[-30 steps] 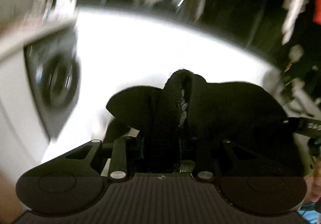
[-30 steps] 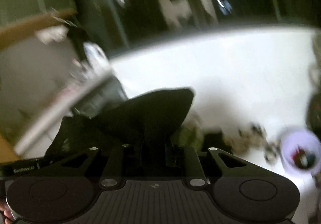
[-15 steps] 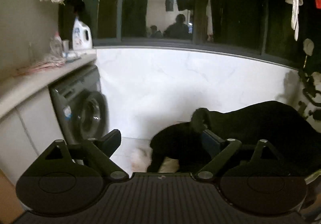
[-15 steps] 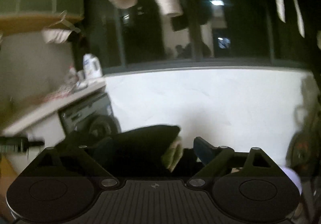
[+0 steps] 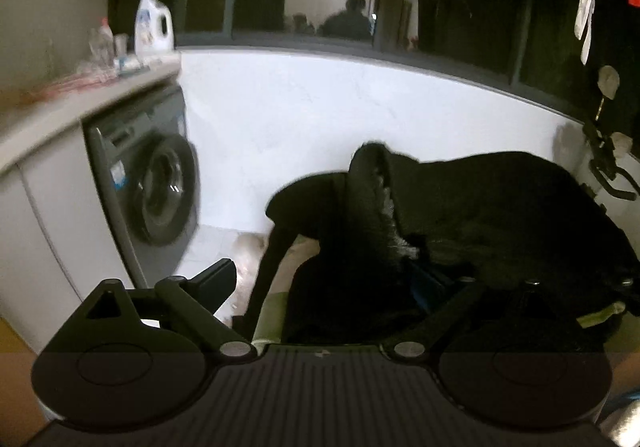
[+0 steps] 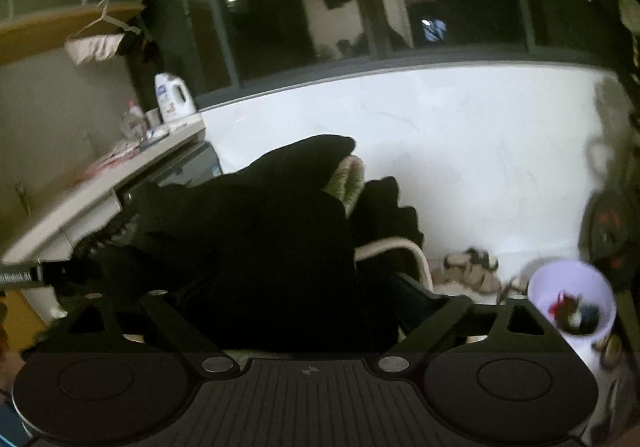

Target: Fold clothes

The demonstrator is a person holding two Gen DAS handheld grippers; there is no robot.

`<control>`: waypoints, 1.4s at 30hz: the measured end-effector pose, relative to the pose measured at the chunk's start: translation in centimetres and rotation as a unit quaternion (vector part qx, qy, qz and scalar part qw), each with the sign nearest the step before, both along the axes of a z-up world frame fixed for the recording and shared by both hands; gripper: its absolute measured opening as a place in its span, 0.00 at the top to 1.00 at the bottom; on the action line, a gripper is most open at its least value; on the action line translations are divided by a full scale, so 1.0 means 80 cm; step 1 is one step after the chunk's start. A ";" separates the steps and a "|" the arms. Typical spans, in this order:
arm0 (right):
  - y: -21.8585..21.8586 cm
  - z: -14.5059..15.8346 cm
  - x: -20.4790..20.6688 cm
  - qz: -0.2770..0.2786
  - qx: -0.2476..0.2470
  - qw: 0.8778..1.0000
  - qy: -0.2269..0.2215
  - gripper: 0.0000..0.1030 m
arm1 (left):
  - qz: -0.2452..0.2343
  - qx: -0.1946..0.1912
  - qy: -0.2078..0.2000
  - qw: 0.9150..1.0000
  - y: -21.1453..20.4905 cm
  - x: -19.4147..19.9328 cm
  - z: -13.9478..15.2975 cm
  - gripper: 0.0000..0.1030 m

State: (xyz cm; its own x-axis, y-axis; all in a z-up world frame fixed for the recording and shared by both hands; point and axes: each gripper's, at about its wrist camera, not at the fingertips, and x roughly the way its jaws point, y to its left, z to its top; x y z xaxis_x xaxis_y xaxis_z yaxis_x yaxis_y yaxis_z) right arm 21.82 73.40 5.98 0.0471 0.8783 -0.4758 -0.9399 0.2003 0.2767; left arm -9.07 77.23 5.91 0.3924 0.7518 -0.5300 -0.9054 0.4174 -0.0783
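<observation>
Both tongs stand spread and empty, the left gripper (image 5: 324, 287) and right gripper (image 6: 296, 299) over a black garment (image 5: 480, 207) heaped on a pale chair (image 6: 416, 251) beside the washing machine (image 5: 156, 187); a clean fold likely begins by pinching two matching edges.

Black garment (image 5: 480, 215): thick dark fabric, bunched in a heap, pale fuzzy lining exposed along one upturned fold.
</observation>
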 end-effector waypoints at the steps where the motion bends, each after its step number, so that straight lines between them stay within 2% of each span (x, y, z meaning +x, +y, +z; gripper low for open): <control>1: -0.013 0.004 0.007 -0.004 0.002 1.000 -0.001 0.01 | -0.006 0.007 0.001 1.000 -0.009 0.004 0.007 0.01; 5: -0.041 0.015 0.013 -0.024 -0.019 0.999 -0.012 0.01 | -0.028 0.015 0.000 1.000 -0.035 0.014 0.018 0.00; 11: -0.069 0.006 -0.013 -0.057 -0.069 0.996 0.002 0.01 | -0.036 -0.023 0.012 0.999 -0.061 0.019 0.001 0.00; 17: -0.119 -0.009 -0.058 -0.082 -0.095 0.992 -0.001 0.01 | -0.050 -0.040 0.041 0.997 -0.104 0.006 -0.011 0.00; 21: -0.159 -0.014 -0.099 -0.106 -0.109 0.988 -0.001 0.01 | -0.066 -0.034 0.058 0.996 -0.144 -0.019 -0.012 0.00; 25: -0.217 -0.014 -0.140 -0.126 -0.101 0.987 0.005 0.01 | -0.103 -0.007 0.084 0.991 -0.190 -0.040 -0.016 0.00; 29: -0.278 -0.027 -0.184 -0.155 -0.116 0.981 -0.004 0.01 | -0.137 -0.002 0.089 0.987 -0.238 -0.070 -0.029 0.00; 33: -0.339 -0.040 -0.238 -0.170 -0.133 0.976 0.003 0.01 | -0.130 0.000 0.111 0.985 -0.284 -0.110 -0.056 0.00; 35: -0.369 -0.046 -0.264 -0.169 -0.141 0.976 0.000 0.01 | -0.129 -0.009 0.117 0.985 -0.304 -0.126 -0.068 0.00; 39: -0.417 -0.056 -0.313 -0.166 -0.165 0.972 -0.020 0.01 | -0.140 -0.056 0.106 0.983 -0.339 -0.153 -0.080 0.00; 42: -0.446 -0.060 -0.338 -0.165 -0.173 0.971 -0.019 0.01 | -0.151 -0.047 0.120 0.980 -0.369 -0.171 -0.083 0.00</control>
State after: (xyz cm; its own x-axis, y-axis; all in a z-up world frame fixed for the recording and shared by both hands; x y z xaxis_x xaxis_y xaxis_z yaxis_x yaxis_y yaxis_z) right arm -5.23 37.75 1.19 0.3215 0.6008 -0.7318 -0.8171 0.5667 0.1063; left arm -22.71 47.70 -0.75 0.4447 0.5639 -0.6959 -0.7385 0.6705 0.0714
